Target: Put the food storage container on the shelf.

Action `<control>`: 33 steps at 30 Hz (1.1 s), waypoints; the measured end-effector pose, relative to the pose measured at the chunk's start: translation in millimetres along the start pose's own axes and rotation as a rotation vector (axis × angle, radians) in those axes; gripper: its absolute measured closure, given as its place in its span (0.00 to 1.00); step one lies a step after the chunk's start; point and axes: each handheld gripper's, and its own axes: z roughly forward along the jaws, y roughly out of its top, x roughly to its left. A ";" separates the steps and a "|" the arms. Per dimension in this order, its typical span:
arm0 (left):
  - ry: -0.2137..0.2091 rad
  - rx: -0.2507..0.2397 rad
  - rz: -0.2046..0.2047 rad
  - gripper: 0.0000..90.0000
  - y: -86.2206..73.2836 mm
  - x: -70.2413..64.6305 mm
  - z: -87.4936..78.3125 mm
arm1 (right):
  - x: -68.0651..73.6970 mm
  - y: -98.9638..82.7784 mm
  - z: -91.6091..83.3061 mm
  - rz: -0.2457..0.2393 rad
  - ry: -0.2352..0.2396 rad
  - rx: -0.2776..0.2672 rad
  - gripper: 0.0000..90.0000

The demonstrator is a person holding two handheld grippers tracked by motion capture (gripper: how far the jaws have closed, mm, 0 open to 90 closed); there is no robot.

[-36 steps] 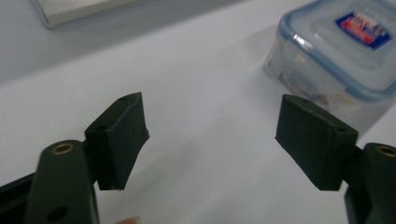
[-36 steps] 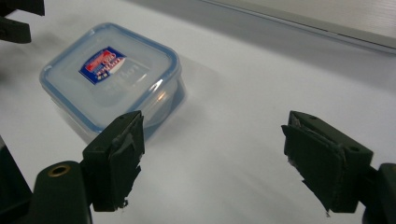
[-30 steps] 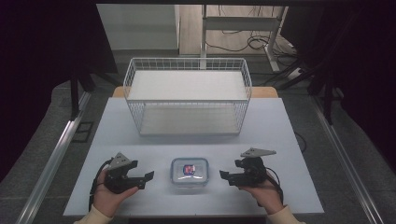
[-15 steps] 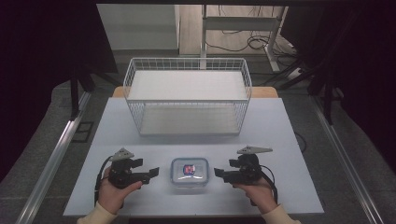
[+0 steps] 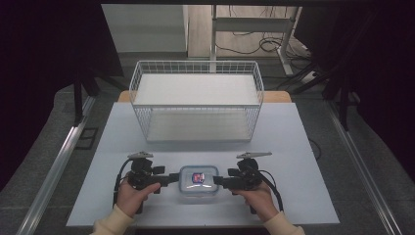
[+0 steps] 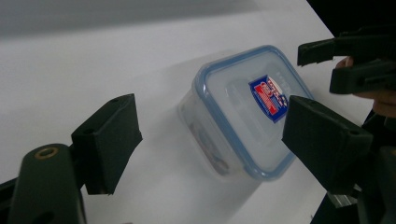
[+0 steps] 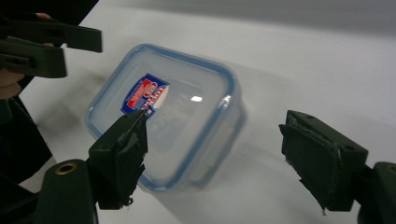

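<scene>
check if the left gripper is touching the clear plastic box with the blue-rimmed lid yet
Cannot tell. In the left gripper view the left gripper stands open around the clear plastic box with the blue-rimmed lid, one jaw overlapping its edge, with no plain contact or gap.

I note a white wire basket (image 5: 195, 100) standing at the far side of my pale table (image 5: 303, 161), cables (image 5: 254, 44) on the floor beyond.

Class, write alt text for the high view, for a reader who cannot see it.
A clear lidded food box sits near the front edge of a pale table, with the left gripper and right gripper, each held in a hand, pointing at it from either side. A white wire basket stands behind.
</scene>
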 end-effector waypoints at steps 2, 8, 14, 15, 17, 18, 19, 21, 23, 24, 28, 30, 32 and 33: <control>-0.025 0.016 -0.029 0.20 1.5 2.2 5.4 | 0.9 2.6 7.0 0.004 0.010 0.011 0.25; -0.086 0.036 -0.074 0.20 -0.4 5.3 12.9 | 1.9 4.8 18.9 0.028 0.042 0.025 0.26; -0.119 0.046 -0.095 0.20 -3.7 4.2 14.3 | 2.0 4.4 16.7 0.051 0.060 0.018 0.25; -0.131 0.048 -0.103 0.20 -4.3 3.9 15.2 | 1.8 3.8 17.1 0.055 0.062 0.016 0.25; -0.172 0.059 -0.144 0.20 -6.7 6.3 19.0 | 1.0 2.3 18.3 0.071 0.069 0.020 0.25; -0.184 0.061 -0.160 0.20 -8.1 7.9 21.0 | 0.7 1.6 19.0 0.078 0.069 0.022 0.25; -0.183 0.067 -0.164 0.21 -8.9 9.0 22.1 | 0.2 0.7 19.8 0.084 0.070 0.027 0.25; -0.174 0.068 -0.160 0.21 -9.3 9.1 23.5 | -0.7 -1.2 22.5 0.097 0.078 0.039 0.25; -0.184 0.069 -0.164 0.21 -9.3 9.9 24.8 | -1.1 -2.5 24.7 0.107 0.083 0.050 0.25; -0.189 0.072 -0.167 0.22 -9.6 10.8 26.0 | -1.2 -3.0 25.4 0.112 0.086 0.051 0.25; -0.203 0.090 -0.187 0.26 -10.4 14.3 30.9 | -3.3 -5.0 27.6 0.152 0.117 0.062 0.29; -0.217 0.095 -0.186 0.31 -10.8 14.4 32.4 | -4.9 -5.7 28.2 0.172 0.123 0.065 0.33; -0.226 0.099 -0.191 0.34 -11.6 14.5 33.5 | -6.0 -6.2 28.2 0.185 0.119 0.072 0.36; -0.231 0.103 -0.196 0.39 -12.5 14.8 33.9 | -7.1 -6.4 27.8 0.197 0.124 0.069 0.38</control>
